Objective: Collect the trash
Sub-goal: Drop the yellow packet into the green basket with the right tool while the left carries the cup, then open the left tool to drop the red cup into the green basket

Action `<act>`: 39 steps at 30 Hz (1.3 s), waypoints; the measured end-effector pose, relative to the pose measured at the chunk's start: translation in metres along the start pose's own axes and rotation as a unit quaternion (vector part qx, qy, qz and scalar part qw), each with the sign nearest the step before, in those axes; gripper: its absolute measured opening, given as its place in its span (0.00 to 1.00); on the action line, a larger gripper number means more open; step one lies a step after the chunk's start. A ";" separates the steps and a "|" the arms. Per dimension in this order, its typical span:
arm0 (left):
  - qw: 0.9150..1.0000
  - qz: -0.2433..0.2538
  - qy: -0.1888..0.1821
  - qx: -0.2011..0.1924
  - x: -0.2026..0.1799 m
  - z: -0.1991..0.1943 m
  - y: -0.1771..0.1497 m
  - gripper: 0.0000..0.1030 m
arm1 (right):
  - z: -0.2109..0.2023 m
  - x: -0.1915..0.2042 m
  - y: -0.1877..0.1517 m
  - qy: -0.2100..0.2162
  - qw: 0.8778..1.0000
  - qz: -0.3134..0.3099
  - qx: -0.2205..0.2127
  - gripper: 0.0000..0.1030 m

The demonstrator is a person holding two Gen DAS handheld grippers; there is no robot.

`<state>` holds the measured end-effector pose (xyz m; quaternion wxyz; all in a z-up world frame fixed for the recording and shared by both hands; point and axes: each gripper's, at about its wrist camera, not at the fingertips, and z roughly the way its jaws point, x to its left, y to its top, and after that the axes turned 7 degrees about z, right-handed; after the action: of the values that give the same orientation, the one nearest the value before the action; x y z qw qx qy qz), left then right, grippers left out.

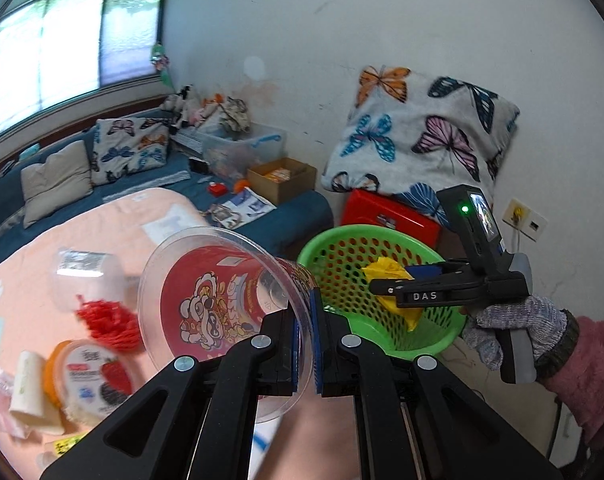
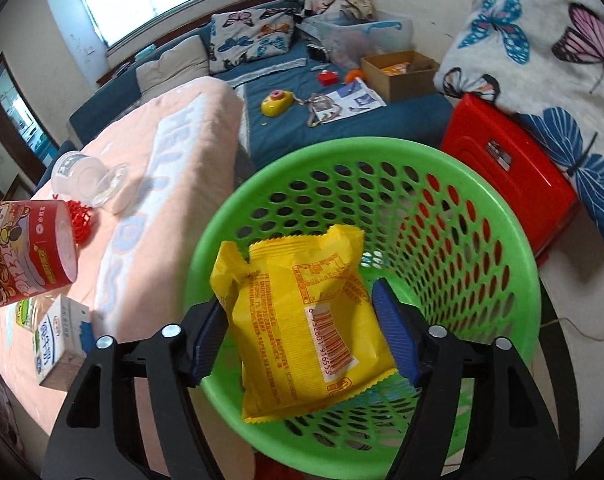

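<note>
Right now my right gripper (image 2: 302, 320) has its fingers spread, the crinkly yellow wrapper (image 2: 302, 320) between the ribbed blue pads, directly above the perforated green plastic basket (image 2: 501, 216), long axis running away from me. My left gripper (image 1: 305, 344) pinches the clear rim of the red snack tub (image 1: 222, 304), just left of the basket. Farther left, more trash litters the soft peach blanket (image 1: 114, 224).
</note>
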<state>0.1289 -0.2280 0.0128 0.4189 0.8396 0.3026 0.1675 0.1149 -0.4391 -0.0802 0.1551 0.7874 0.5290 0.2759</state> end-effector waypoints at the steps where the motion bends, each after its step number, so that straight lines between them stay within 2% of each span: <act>1: 1.000 0.004 -0.004 0.004 -0.005 0.006 0.002 0.05 | -0.001 -0.005 -0.001 0.000 1.000 0.003 -0.002 0.72; 9: 0.999 0.019 -0.036 0.027 -0.036 0.043 0.012 0.05 | -0.010 -0.029 -0.005 0.003 1.000 0.027 -0.010 0.80; 22: 0.992 0.041 -0.078 0.093 -0.081 0.113 0.012 0.06 | -0.047 -0.066 -0.024 -0.002 0.998 0.053 -0.044 0.80; 24: 0.991 0.041 -0.077 0.100 -0.084 0.120 0.010 0.08 | -0.048 -0.070 -0.028 0.001 0.997 0.059 -0.043 0.80; 27: 0.990 0.038 -0.080 0.107 -0.087 0.127 0.006 0.18 | -0.049 -0.073 -0.032 0.003 0.997 0.063 -0.042 0.80; 29: 0.991 0.037 -0.077 0.105 -0.087 0.126 0.005 0.37 | -0.051 -0.073 -0.035 0.003 0.997 0.065 -0.043 0.80; 30: 0.991 0.037 -0.077 0.103 -0.087 0.124 0.004 0.39 | -0.052 -0.074 -0.036 0.004 0.997 0.067 -0.044 0.80; 35: 0.992 0.033 -0.076 0.093 -0.082 0.111 0.001 0.43 | -0.056 -0.071 -0.039 0.011 0.996 0.071 -0.046 0.80; 39: 0.994 0.028 -0.061 0.080 -0.072 0.089 -0.003 0.45 | -0.058 -0.062 -0.043 0.018 0.997 0.065 -0.045 0.80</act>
<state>0.1203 -0.3264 -0.0443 0.3630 0.8873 0.2656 0.1024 0.0301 -0.4816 -0.0737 0.1625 0.8071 0.4665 0.3232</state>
